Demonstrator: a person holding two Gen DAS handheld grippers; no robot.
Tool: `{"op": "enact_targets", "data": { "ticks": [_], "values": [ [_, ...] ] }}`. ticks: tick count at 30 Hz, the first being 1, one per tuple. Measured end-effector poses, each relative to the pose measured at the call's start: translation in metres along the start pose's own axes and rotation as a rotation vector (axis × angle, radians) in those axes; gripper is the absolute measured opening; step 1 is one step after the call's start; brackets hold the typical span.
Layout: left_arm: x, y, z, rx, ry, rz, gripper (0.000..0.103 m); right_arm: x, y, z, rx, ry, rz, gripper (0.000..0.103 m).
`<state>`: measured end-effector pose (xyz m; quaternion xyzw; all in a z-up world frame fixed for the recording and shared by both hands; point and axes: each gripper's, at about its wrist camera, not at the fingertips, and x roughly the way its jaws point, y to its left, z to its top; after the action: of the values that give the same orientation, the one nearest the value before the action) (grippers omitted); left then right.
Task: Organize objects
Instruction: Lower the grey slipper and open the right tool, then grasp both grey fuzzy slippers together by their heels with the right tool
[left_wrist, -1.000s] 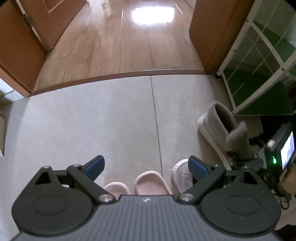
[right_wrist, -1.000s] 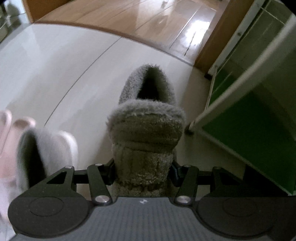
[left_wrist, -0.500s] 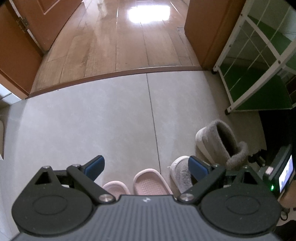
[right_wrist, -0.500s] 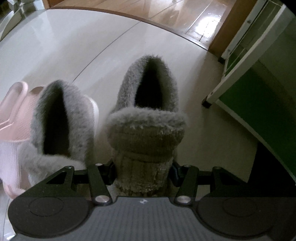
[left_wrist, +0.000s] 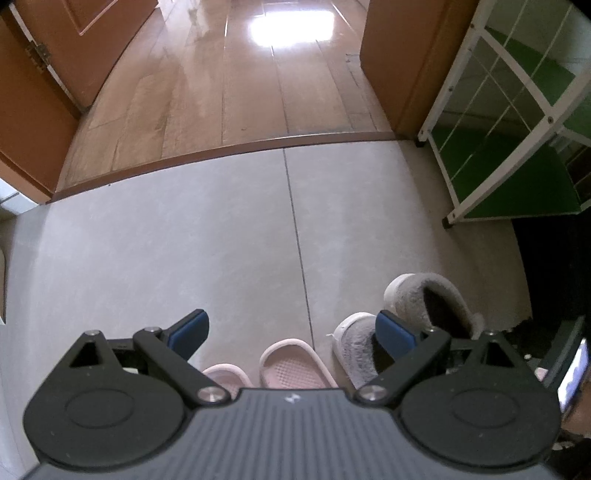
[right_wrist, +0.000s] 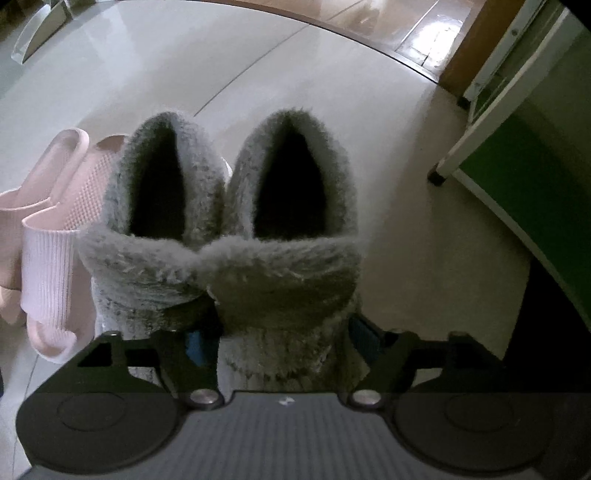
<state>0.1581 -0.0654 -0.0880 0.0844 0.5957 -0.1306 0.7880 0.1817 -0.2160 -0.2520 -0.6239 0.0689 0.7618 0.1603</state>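
Observation:
Two grey fluffy slippers stand side by side on the tile floor. My right gripper (right_wrist: 282, 339) is shut on the toe of the right grey slipper (right_wrist: 295, 243), which rests against the left grey slipper (right_wrist: 162, 221). Two pink slippers (right_wrist: 55, 206) lie just left of them. In the left wrist view my left gripper (left_wrist: 291, 332) is open and empty above the floor, with the pink slippers (left_wrist: 291, 365) below it and the grey slippers (left_wrist: 424, 306) to its right.
A white-framed rack with green shelves (left_wrist: 517, 140) stands at the right, also in the right wrist view (right_wrist: 517, 122). A wooden threshold (left_wrist: 221, 155) leads to a wood-floor hallway with brown doors. A dark device with a lit screen (left_wrist: 572, 365) is at the far right.
My right gripper has brought the grey slipper leftward and down until it sits beside the other grey slipper. The left gripper has stayed open, its view shifting slightly.

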Motion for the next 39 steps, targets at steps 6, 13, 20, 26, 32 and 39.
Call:
{"op": "enact_targets", "data": {
  "ticks": [6,13,20,26,32,39],
  "values": [
    [-0.007,-0.001,0.003,-0.002,-0.030,0.004,0.096,-0.045,-0.013,0.006,0.021,0.013,-0.030,0.088],
    [-0.012,0.004,0.002,-0.007,-0.044,0.022,0.096,-0.072,-0.012,0.044,-0.049,-0.116,0.079,0.097],
    [-0.010,0.006,-0.001,0.012,-0.032,0.041,0.096,-0.012,0.018,0.082,-0.123,0.014,0.114,0.095],
    [-0.012,0.010,-0.007,0.027,-0.030,0.048,0.096,0.030,0.038,0.085,-0.222,0.147,0.065,0.074],
    [-0.012,0.020,-0.019,0.012,-0.015,0.063,0.096,0.038,0.032,0.087,-0.247,0.183,0.067,0.030],
    [-0.017,0.028,-0.026,-0.002,-0.018,0.057,0.096,0.037,0.017,0.098,-0.147,0.185,0.043,0.038]
  ]
}}
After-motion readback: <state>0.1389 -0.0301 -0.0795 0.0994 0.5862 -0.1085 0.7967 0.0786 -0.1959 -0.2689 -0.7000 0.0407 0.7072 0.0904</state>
